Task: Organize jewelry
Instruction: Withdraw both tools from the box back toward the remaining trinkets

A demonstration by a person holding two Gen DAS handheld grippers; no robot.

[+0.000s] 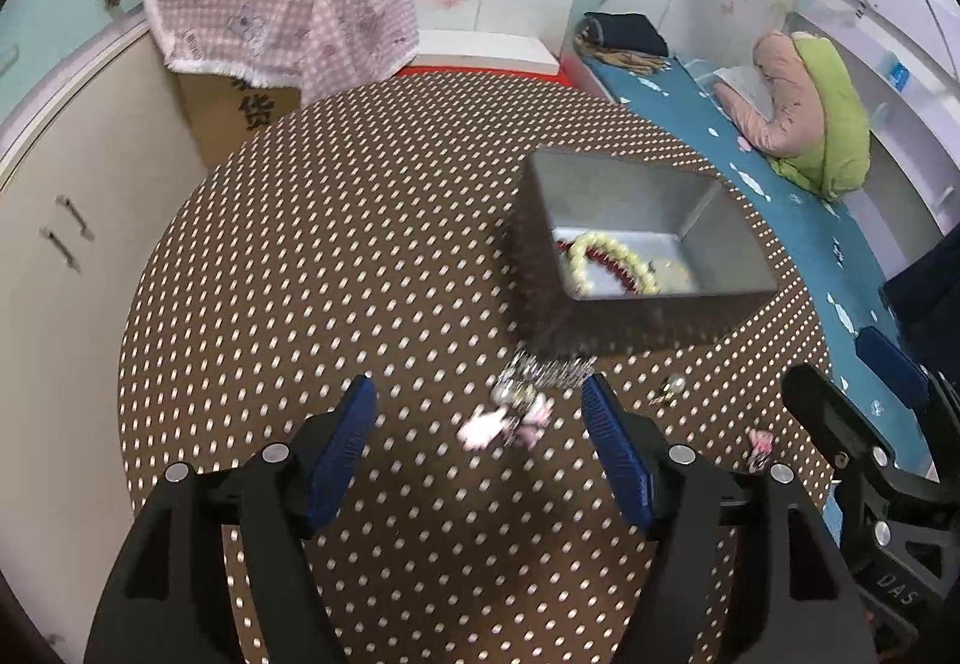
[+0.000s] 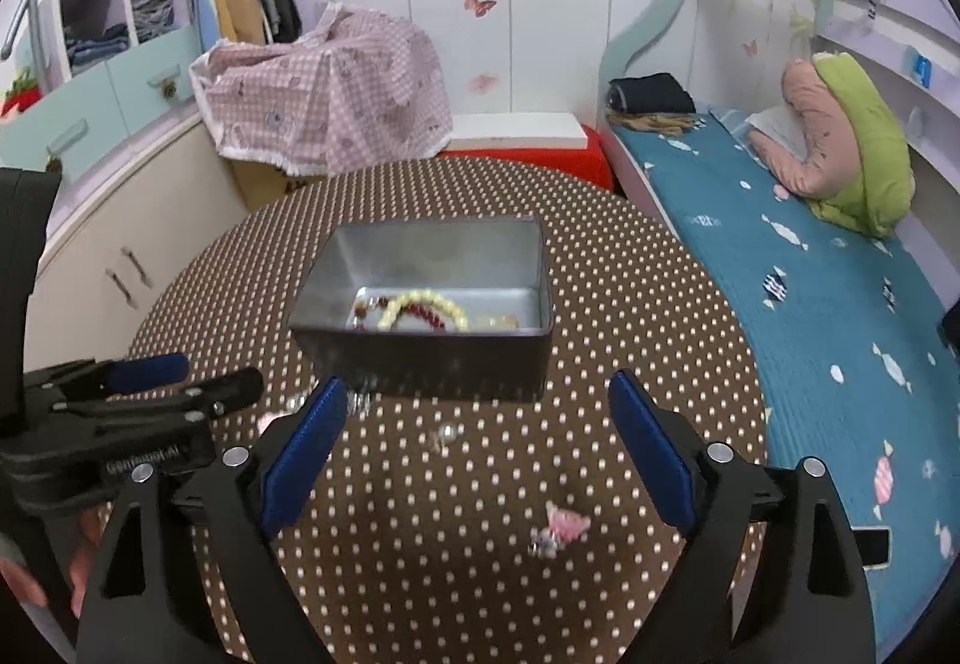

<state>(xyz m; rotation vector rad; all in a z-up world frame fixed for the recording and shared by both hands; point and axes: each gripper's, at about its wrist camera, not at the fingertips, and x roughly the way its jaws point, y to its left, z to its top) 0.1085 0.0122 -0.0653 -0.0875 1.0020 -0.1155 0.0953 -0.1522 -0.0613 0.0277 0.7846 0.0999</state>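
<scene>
A grey metal box (image 1: 636, 316) (image 2: 420, 358) stands on the round dotted table (image 1: 336, 256) (image 2: 630, 316) and holds a cream bead bracelet (image 1: 606, 259) (image 2: 426, 304) and a red bead bracelet (image 1: 618, 271) (image 2: 420, 313). My left gripper (image 1: 480, 412) is open just above a silver and pink hair clip (image 1: 510, 412) in front of the box. A pearl earring (image 1: 672, 386) (image 2: 447, 433) and a small pink clip (image 1: 759, 448) (image 2: 561, 529) lie loose nearby. My right gripper (image 2: 477, 412) is open and empty, with the pink clip lying below it.
A bed with a blue sheet (image 2: 810, 304) runs along the table's right side. A cardboard box under a pink checked cloth (image 1: 282, 21) stands behind the table. Cream cabinets (image 1: 78, 220) are at the left.
</scene>
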